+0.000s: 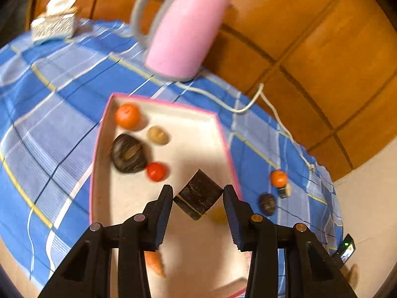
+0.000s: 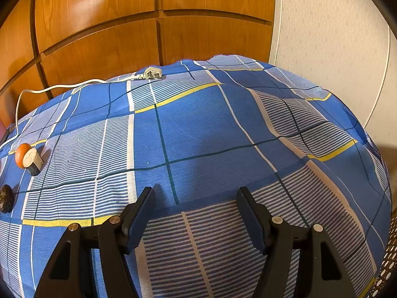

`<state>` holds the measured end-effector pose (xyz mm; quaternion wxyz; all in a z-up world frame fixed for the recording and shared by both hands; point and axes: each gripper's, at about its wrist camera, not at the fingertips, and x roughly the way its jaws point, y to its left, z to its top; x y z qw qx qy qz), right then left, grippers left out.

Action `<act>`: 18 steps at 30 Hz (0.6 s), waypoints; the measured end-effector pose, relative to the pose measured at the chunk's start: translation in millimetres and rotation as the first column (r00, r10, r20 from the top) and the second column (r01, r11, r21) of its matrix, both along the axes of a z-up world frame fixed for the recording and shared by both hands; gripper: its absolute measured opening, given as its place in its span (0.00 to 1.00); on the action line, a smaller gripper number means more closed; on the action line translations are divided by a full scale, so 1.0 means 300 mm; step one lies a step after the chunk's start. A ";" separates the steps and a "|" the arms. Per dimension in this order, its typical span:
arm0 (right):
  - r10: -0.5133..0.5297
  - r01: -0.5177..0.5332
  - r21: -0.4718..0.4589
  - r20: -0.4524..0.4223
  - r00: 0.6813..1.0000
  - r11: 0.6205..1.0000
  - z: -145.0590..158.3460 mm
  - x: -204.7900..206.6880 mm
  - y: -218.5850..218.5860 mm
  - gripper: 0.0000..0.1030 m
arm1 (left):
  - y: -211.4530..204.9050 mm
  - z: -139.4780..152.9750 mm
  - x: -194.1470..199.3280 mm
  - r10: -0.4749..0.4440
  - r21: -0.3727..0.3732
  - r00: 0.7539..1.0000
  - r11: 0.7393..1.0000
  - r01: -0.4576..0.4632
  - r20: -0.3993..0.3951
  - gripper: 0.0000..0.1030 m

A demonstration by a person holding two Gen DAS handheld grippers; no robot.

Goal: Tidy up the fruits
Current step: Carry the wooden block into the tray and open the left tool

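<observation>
held piece: a dark, blocky fruit piece (image 1: 197, 195) sits between the left gripper (image 1: 197, 193) fingers, tilted corner-up, its long axis running slantwise across the gap.
left fingers: part way closed with the dark piece between them; it hangs there clear of the tray floor, so I judge it clamped, though the contact at each pad is thin and at a corner.
where it lies: the piece is at the fingertips, above the near right part of the pink-rimmed tray (image 1: 224, 139), just inside the right wall.
tray contents: ahead and left of the fingers lie an orange fruit (image 1: 127, 116), a tan fruit (image 1: 158, 135), a large dark fruit (image 1: 127, 153) and a red fruit (image 1: 156, 171); a carrot-like piece (image 1: 156, 263) shows beneath the left finger.
coming move: likely a release straight down; bare tray floor lies directly under and ahead of the fingers.
right fingers: the right gripper (image 2: 196, 196) stands apart and empty over bare checked cloth (image 2: 198, 124).
still loose: a small orange (image 2: 21, 154), a cut pale-faced piece (image 2: 32, 161) touching it, and a dark round fruit (image 2: 5, 198) lie far left of the right fingers.
nearer hand: I judge the right hand nearer these three.
view difference: only the left wrist view shows the tray and a pink kettle (image 1: 183, 32); only the right wrist view shows the plug (image 2: 152, 73).
</observation>
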<state>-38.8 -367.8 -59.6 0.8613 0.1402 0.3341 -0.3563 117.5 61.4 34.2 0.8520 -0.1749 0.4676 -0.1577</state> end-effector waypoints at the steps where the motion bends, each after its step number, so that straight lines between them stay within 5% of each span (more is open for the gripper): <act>1: 0.000 0.000 -0.001 -0.001 1.000 1.000 0.000 0.002 0.001 0.67 | 0.010 -0.014 -0.003 0.018 0.011 1.000 1.000 -0.018 -0.002 0.41; 9: 0.000 0.000 0.000 -0.001 1.000 1.000 0.000 0.001 0.001 0.67 | 0.057 -0.084 -0.007 0.098 0.055 0.995 0.994 -0.097 -0.004 0.49; 18: 0.000 0.000 -0.001 -0.002 1.000 1.000 -0.001 0.001 0.004 0.67 | 0.039 -0.087 -0.131 0.167 0.248 0.978 0.949 -0.195 0.126 0.59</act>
